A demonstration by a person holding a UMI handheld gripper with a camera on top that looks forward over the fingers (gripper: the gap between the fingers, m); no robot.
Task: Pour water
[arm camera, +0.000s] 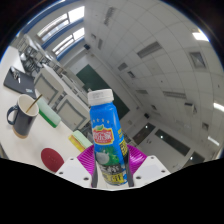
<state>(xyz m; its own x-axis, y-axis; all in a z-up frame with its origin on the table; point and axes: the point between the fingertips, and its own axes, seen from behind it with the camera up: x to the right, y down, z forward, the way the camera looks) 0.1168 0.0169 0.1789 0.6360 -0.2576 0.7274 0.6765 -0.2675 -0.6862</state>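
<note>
My gripper (109, 168) is shut on a blue plastic bottle (106, 130) with a blue cap and a red and white label. Both pink pads (87, 158) press on the bottle's lower sides. The bottle is lifted high and stands roughly upright between the fingers, with the ceiling behind it. A dark mug (21, 117) with a stick or spoon in it stands on the white table (30, 148), off to the left and below the bottle.
A green and white cup (46, 113) stands beside the mug. A red round thing (52, 157) and a yellow packet (77, 142) lie on the table near the fingers. Ceiling panels, lights and windows fill the view above.
</note>
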